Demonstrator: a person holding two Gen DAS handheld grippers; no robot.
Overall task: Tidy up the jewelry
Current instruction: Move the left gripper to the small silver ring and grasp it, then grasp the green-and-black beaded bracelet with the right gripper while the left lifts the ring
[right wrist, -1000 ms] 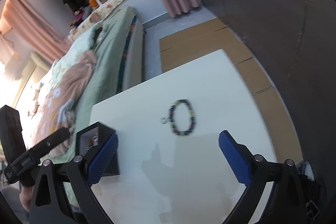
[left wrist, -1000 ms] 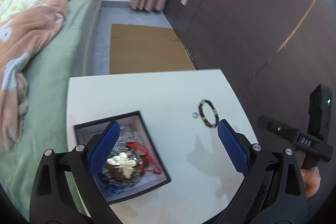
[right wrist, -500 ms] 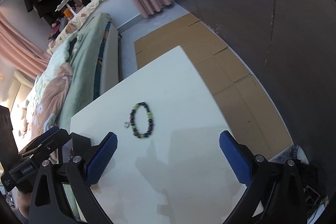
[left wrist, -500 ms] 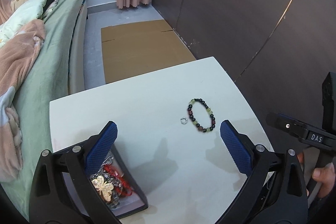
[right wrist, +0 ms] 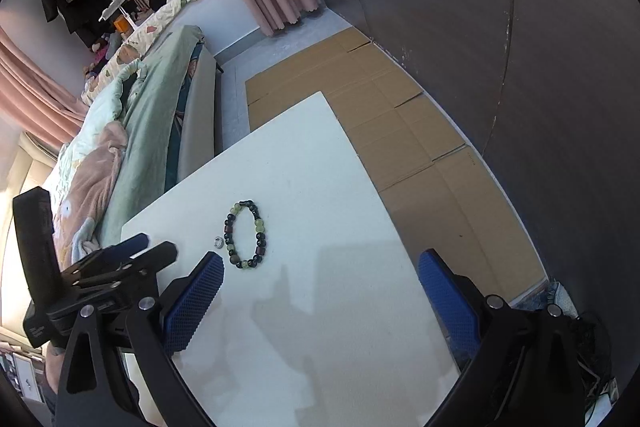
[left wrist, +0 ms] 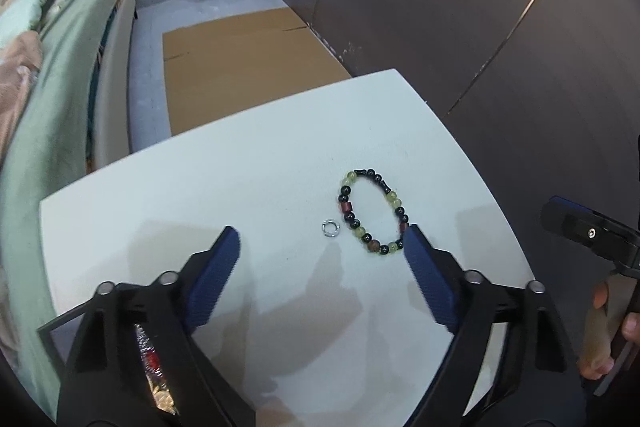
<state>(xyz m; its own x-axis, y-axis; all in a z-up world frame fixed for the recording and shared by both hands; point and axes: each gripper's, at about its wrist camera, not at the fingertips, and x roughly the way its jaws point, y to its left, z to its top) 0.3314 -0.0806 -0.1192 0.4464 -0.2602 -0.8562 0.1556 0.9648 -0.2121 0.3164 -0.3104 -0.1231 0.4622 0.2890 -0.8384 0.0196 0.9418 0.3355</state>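
Note:
A beaded bracelet (left wrist: 346,207) of green, black and dark red beads lies on the white table (left wrist: 260,167). A small silver ring (left wrist: 330,228) sits just left of it. My left gripper (left wrist: 322,239) hovers low over the ring; its jaws are closing with nothing pressed between them, and the right fingertip (left wrist: 414,243) is close to the bracelet's near end. The dark jewelry box (left wrist: 52,327) holding tangled pieces shows at the lower left behind the left finger. My right gripper (right wrist: 322,261) stands open and empty over bare table, with the bracelet (right wrist: 260,251) and ring (right wrist: 218,242) ahead to its left.
A bed with a green cover (left wrist: 60,87) runs along the table's left side. Flat cardboard (left wrist: 240,59) lies on the floor beyond the table, and a dark wall (left wrist: 440,7) stands to the right. A person's fingers (left wrist: 600,327) hold the right gripper's handle.
My left gripper has moved right from over the jewelry box to the ring and bracelet, and its jaws have narrowed. The right gripper has shifted, so the bracelet now sits further left in its view.

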